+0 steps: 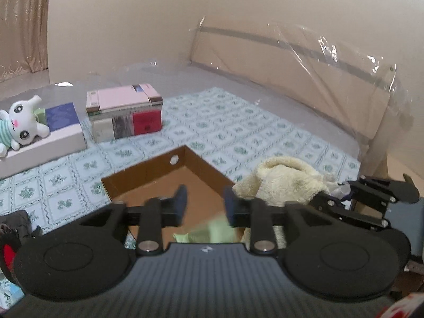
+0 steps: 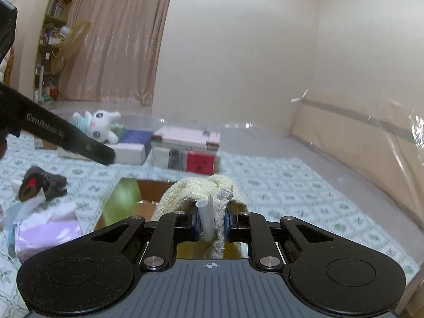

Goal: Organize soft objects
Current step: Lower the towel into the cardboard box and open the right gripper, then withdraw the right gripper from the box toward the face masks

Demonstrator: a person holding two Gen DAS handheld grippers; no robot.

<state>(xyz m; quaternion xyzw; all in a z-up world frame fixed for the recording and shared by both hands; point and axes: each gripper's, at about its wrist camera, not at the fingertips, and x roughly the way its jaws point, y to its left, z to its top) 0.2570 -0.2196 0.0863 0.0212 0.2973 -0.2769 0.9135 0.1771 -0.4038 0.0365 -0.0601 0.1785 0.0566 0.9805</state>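
Note:
A brown cardboard box [image 1: 164, 171] sits open on the patterned bed sheet. My left gripper [image 1: 204, 205] is open above the box, and a blurred light green cloth [image 1: 212, 232] shows just below its fingers, inside the box. My right gripper [image 2: 211, 224] is shut on a cream fluffy towel [image 2: 196, 189] and holds it over the box's right side. The towel [image 1: 286, 182] and right gripper also show at the right of the left wrist view. The green cloth [image 2: 122, 202] shows in the right wrist view too.
A white plush toy [image 1: 21, 126] lies on a white box [image 1: 53, 143] at the far left. A stack of boxes [image 1: 124, 112] stands behind. A dark plush [image 2: 39, 185] and a lilac cloth [image 2: 47, 229] lie left. A plastic-wrapped headboard [image 1: 304, 79] borders the right.

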